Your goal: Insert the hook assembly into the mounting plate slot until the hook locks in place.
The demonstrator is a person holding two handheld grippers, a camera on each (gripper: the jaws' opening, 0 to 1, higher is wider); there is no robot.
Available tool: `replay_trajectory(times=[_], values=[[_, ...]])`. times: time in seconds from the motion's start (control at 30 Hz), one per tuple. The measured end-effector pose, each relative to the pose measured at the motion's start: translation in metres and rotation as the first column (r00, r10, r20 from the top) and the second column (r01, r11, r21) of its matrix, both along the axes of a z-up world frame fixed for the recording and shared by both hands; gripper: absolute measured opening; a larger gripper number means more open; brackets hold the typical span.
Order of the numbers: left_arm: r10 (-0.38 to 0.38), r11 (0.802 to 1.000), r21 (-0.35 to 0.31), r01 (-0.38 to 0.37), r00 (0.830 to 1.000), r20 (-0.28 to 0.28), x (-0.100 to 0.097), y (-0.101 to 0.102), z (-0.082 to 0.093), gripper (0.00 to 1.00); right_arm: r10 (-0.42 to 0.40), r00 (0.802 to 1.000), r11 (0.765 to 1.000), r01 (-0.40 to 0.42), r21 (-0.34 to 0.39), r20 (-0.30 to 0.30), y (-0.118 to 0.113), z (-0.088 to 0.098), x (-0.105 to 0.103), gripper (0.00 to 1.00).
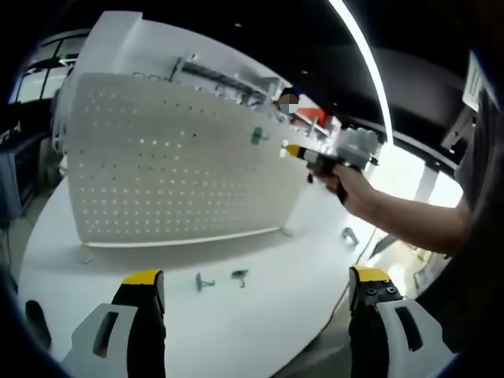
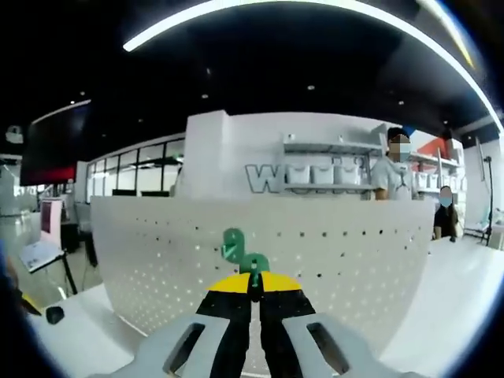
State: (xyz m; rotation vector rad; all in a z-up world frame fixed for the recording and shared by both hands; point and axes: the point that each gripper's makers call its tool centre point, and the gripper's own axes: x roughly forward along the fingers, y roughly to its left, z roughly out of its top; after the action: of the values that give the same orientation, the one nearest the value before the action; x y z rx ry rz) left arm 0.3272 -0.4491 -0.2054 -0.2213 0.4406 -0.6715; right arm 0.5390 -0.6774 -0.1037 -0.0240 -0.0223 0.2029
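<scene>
White bench (image 1: 260,315): pegboard (image 1: 173,165) upright, 2 spare hooks (image 1: 220,279) lying. Right claw (image 2: 253,285) clamped on green hook (image 2: 253,264), insertion pending; left claw (image 1: 256,287) apart.

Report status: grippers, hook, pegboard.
Right gripper shut on green hook, at the pegboard face. Left gripper open, held back over table; two spare hooks lying there.

Bright, even indoor light from long white ceiling light strips (image 2: 315,6); dark ceiling above. Soft focus throughout, fisheye bending toward edges, faint shadows.
</scene>
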Motion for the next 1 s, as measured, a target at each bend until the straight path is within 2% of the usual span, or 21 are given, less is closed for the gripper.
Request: replay_trajectory(times=[0.57,0.87,1.0], values=[[-0.022,1.0,0.002,0.022,1.0,0.007,0.002,-0.007,0.001,0.98,-0.022,0.997,1.0,0.024,-0.016,0.076,-0.005,0.025,0.032,0.0],[-0.006,1.0,0.009,0.006,1.0,-0.002,0.005,0.0,-0.003,0.97,-0.042,0.996,0.999,0.043,-0.01,0.084,-0.009,0.027,0.044,0.01],[-0.001,1.0,0.007,0.001,1.0,-0.004,0.006,0.001,-0.004,0.97,-0.039,0.997,0.999,0.041,-0.016,0.072,-0.009,0.022,0.049,0.01]])
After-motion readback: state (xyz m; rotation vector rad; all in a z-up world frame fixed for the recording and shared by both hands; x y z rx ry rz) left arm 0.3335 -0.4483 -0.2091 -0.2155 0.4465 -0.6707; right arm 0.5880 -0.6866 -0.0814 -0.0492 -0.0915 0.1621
